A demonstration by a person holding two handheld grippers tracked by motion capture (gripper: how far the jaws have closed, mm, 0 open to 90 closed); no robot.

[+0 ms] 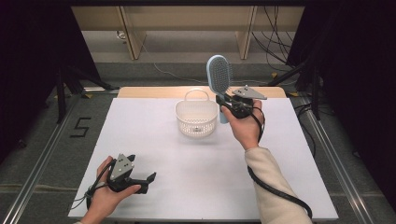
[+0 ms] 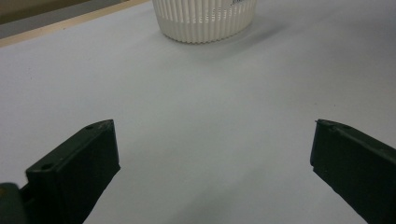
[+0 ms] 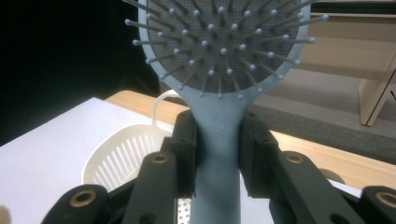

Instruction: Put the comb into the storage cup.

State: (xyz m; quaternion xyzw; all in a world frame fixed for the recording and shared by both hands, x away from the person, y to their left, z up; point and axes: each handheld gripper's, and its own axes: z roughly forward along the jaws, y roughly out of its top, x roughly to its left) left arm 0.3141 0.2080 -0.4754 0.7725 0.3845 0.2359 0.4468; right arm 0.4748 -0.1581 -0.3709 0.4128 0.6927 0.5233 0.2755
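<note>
The right claw (image 1: 227, 103) is clamped on the handle of a pale blue hairbrush (image 1: 219, 74), its jaws pressing the handle from both sides just below the brush head. The hairbrush stands nearly upright, head uppermost, bristles facing the person, raised clear of the desk (image 1: 154, 140). In the right gripper view, the hairbrush (image 3: 219, 70) rises from between the jaws, with the grey bristle pad and ball-tipped pins at the top of the frame.

A white slatted basket (image 1: 196, 119) with a hoop handle stands on the desk, just to the left of the held hairbrush and below its head. The brush's lower end sits close beside the basket rim.

The left claw (image 1: 148, 179) rests low over the near left part of the desk, well apart from the basket. Its jaws stand wide apart with nothing between them; in the left gripper view, the bare desk (image 2: 201, 116) lies between them and the basket (image 2: 205, 21) stands beyond.
</note>
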